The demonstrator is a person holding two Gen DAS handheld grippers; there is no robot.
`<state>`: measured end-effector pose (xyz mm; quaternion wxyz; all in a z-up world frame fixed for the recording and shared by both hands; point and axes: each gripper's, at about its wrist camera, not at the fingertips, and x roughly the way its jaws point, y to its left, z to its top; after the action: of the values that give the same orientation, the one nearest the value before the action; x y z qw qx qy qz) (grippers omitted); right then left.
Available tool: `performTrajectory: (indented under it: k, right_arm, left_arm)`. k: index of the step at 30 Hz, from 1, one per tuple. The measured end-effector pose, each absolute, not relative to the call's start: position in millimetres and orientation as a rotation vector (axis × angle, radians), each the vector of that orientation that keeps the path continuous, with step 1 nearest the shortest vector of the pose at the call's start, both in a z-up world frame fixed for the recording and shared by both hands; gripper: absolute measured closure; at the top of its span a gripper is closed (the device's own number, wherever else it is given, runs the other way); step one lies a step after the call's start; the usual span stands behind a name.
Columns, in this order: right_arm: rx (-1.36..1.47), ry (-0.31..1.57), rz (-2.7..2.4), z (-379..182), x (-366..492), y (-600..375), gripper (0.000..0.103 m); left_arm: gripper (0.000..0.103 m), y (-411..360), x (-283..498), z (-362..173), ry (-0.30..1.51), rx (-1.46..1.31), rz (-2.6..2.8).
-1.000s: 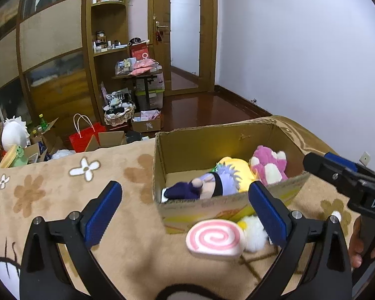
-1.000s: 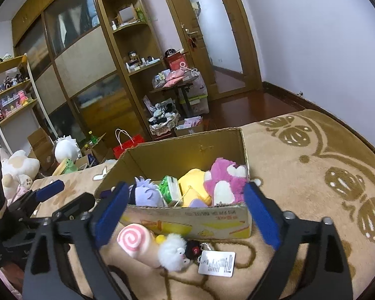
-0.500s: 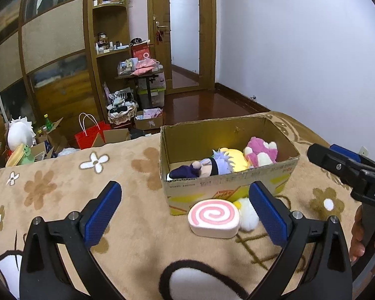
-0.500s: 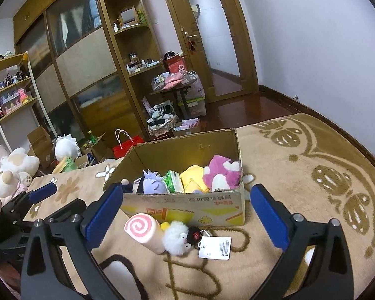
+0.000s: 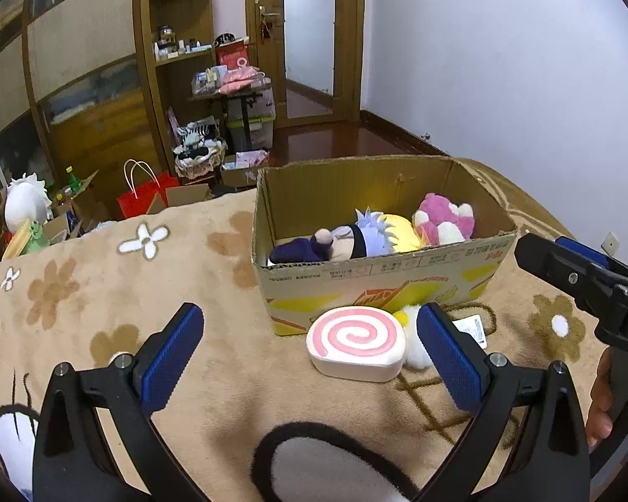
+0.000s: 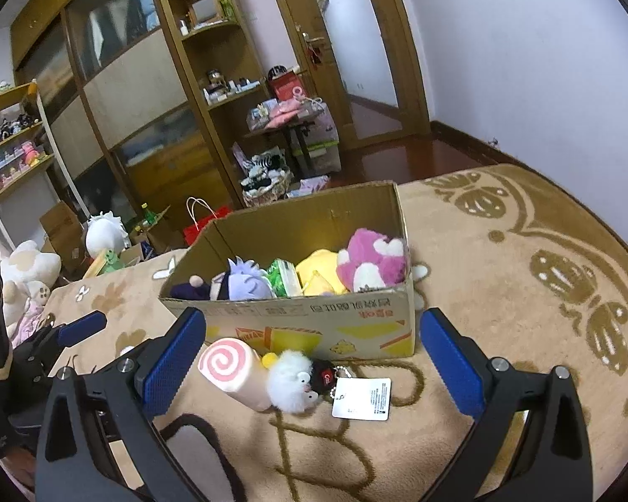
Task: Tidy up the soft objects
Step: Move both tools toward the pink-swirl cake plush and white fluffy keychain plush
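Observation:
An open cardboard box (image 5: 381, 280) (image 6: 314, 326) stands on a beige patterned blanket and holds several plush toys: a purple-haired doll (image 5: 356, 238) (image 6: 243, 282), a yellow one (image 6: 316, 270) and a pink-and-white one (image 5: 441, 219) (image 6: 374, 259). In front of the box lie a pink swirl roll cushion (image 5: 358, 341) (image 6: 226, 366) and a white fluffy plush (image 6: 291, 378) with a paper tag (image 6: 362, 393). My left gripper (image 5: 310, 351) is open, close behind the roll. My right gripper (image 6: 312, 355) is open too, behind both loose toys.
The blanket (image 5: 104, 293) stretches left with flower prints. Beyond its far edge stand a wooden cabinet (image 5: 104, 83), a red bag (image 5: 144, 196), a small loaded table (image 5: 234, 96) and boxes. A white wall (image 5: 502, 62) lies right. More plush toys (image 6: 25, 276) sit at the left.
Both grippers have pulled back and risen from the box, so the box and the two loose toys look smaller and farther. Both stay open. Nothing on the blanket has moved.

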<state>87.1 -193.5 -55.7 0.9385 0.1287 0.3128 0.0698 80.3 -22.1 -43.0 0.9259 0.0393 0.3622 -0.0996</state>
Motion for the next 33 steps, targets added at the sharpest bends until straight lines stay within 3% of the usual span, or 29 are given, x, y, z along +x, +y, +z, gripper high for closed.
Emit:
performTrajectory:
  k: [33]
  right_arm:
    - [0.351,0.863,0.149,-126.3,142.0,-196.3,0.0]
  left_arm:
    - [0.002,-61.6,109.7,-101.8,0.905,0.195,-0.296]
